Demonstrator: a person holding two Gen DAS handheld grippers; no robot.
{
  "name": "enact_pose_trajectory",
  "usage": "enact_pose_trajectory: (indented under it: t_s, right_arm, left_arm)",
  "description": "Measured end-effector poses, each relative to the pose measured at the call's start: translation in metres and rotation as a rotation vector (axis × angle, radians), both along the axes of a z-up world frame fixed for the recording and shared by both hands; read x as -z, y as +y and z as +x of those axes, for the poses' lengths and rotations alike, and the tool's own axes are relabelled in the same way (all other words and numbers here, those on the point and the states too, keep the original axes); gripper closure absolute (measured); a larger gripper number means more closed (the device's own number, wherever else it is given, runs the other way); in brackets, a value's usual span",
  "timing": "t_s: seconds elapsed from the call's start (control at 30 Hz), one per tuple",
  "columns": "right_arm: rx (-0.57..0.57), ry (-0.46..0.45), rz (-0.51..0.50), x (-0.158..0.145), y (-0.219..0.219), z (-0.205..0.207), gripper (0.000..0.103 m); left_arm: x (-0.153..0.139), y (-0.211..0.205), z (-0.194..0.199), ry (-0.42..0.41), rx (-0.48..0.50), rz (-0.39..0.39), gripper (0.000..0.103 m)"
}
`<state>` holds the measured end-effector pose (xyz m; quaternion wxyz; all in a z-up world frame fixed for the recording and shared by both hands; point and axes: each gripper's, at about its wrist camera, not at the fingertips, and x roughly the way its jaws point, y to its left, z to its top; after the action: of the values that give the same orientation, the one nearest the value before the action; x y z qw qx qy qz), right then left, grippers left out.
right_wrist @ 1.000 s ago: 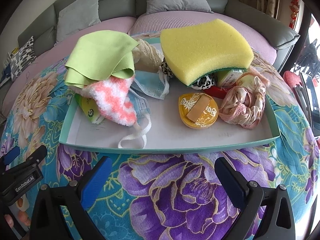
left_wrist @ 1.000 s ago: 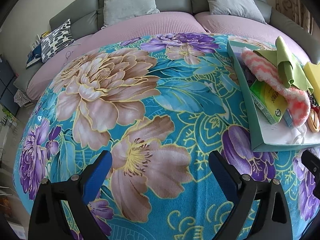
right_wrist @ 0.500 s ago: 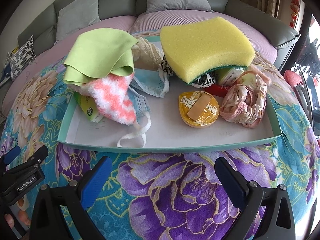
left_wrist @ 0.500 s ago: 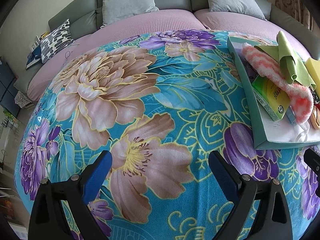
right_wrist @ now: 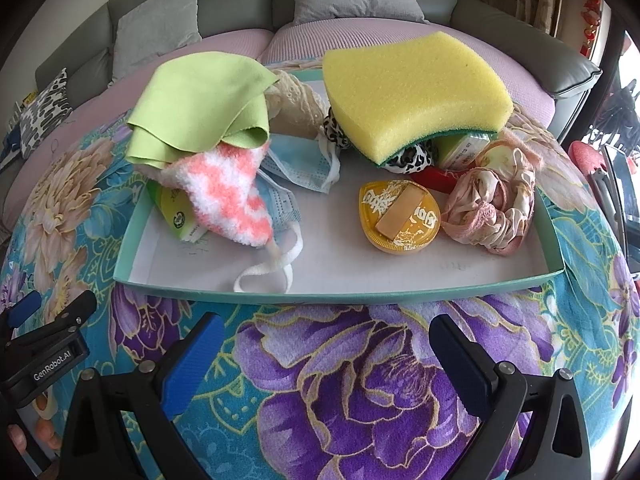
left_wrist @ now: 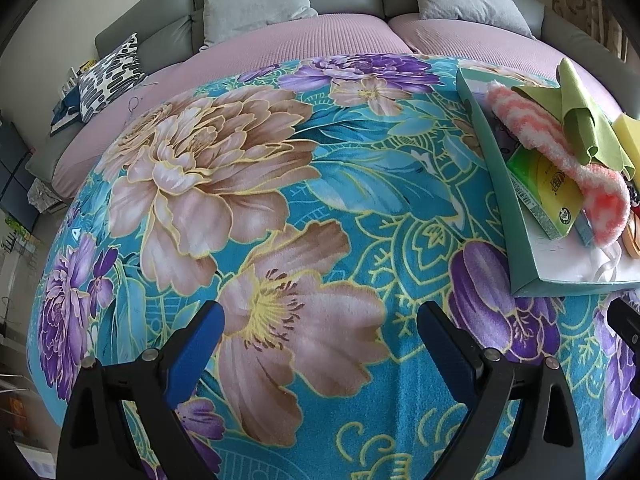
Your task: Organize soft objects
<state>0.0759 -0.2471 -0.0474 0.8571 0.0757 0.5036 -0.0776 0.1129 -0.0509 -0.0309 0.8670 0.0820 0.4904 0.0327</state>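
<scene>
A shallow teal tray (right_wrist: pixel 328 297) lies on a floral blanket (right_wrist: pixel 360 380) and holds soft items: a yellow sponge (right_wrist: pixel 416 88), a green cloth (right_wrist: pixel 200 104), a pink-and-white fuzzy sock (right_wrist: pixel 224 196), blue face masks (right_wrist: pixel 304 164), a pink scrunchie (right_wrist: pixel 492 204) and an orange round case (right_wrist: pixel 400 216). My right gripper (right_wrist: pixel 326 354) is open just in front of the tray's near rim, empty. My left gripper (left_wrist: pixel 320 340) is open over the bare blanket (left_wrist: pixel 248 184), with the tray (left_wrist: pixel 500 184) to its right.
A grey sofa (left_wrist: pixel 248 4) with pink seat covers and cushions curves behind the blanket. A spotted pillow (left_wrist: pixel 108 76) sits at the far left. The left gripper's body (right_wrist: pixel 44 352) shows at the right wrist view's lower left. A green tissue pack (left_wrist: pixel 548 188) lies under the sock.
Both views shifted slightly; the tray sits a little nearer and lower in the right wrist view. Both grippers stay open and empty.
</scene>
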Motion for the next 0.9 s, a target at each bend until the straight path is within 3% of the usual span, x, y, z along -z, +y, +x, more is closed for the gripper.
enact_pose_trajectory:
  t_s: [0.9]
  right_arm:
    - [-0.003, 0.008, -0.003, 0.0056, 0.0022, -0.0006, 0.000]
  left_arm:
    - [0.0010, -0.0004, -0.0006, 0.006, 0.006, 0.011, 0.006]
